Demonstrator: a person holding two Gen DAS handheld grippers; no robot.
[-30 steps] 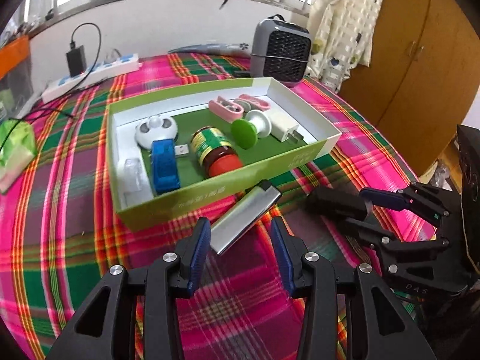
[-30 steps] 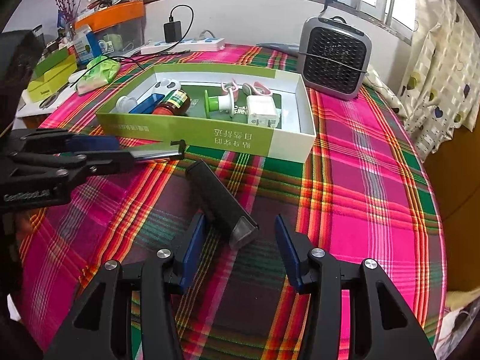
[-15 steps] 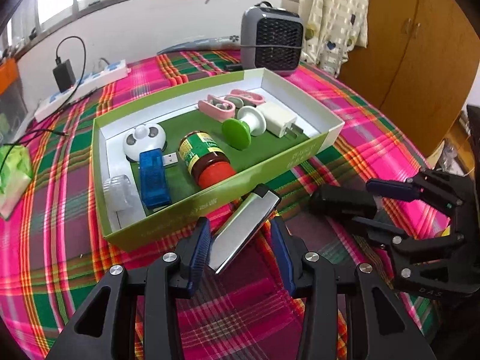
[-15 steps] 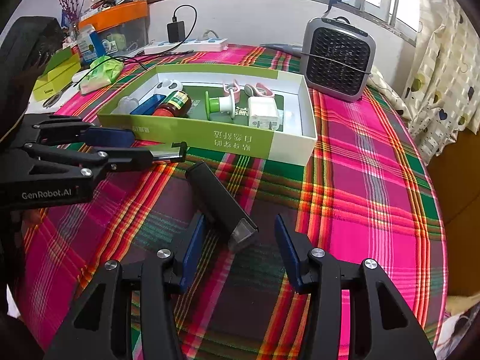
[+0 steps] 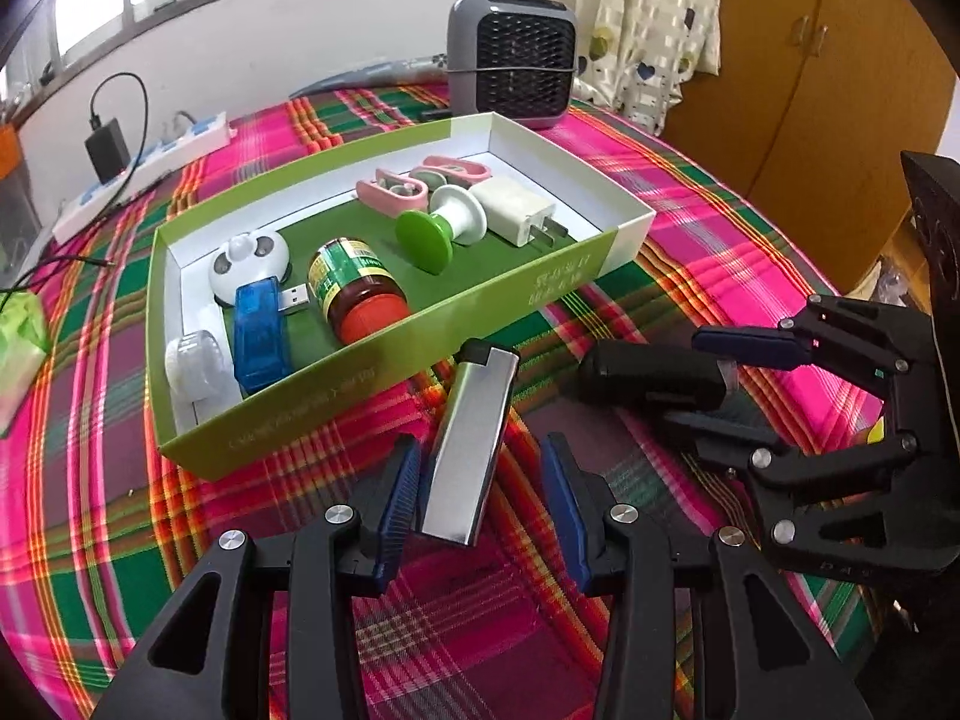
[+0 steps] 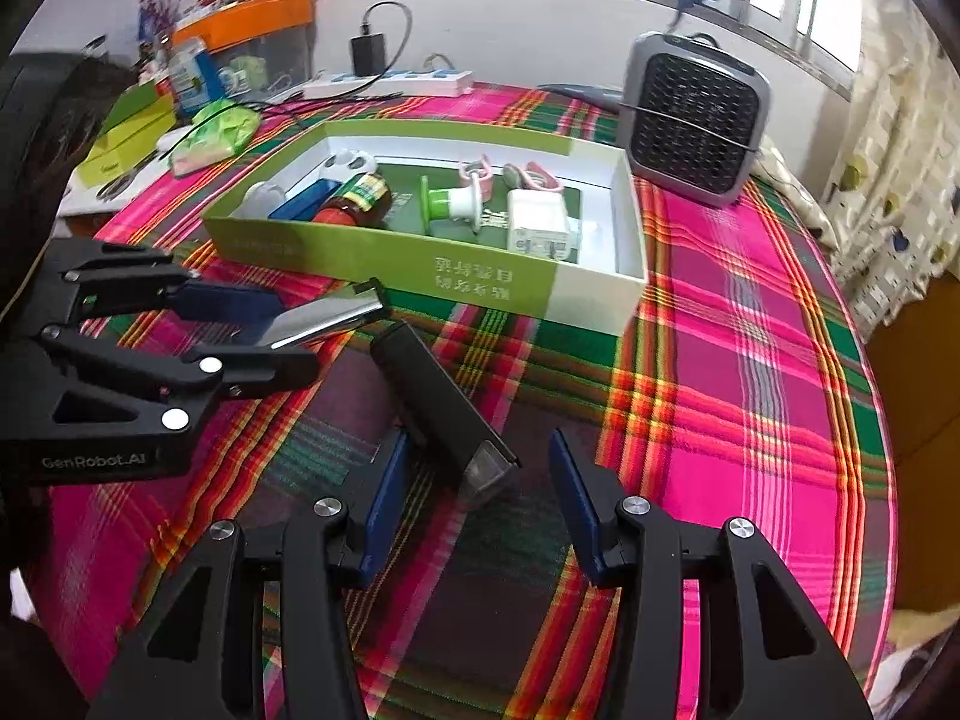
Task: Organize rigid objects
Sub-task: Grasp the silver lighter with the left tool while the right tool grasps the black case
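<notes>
Left tongs (image 5: 480,495) now astride lighter (image 5: 471,441), green box (image 5: 390,360) just beyond

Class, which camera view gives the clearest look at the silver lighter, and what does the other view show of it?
The left wrist view: the silver lighter lies lengthwise between the open left gripper fingers, its whole face and black cap visible. The right wrist view shows only a foreshortened sliver, its near end hidden by those fingers.
</notes>
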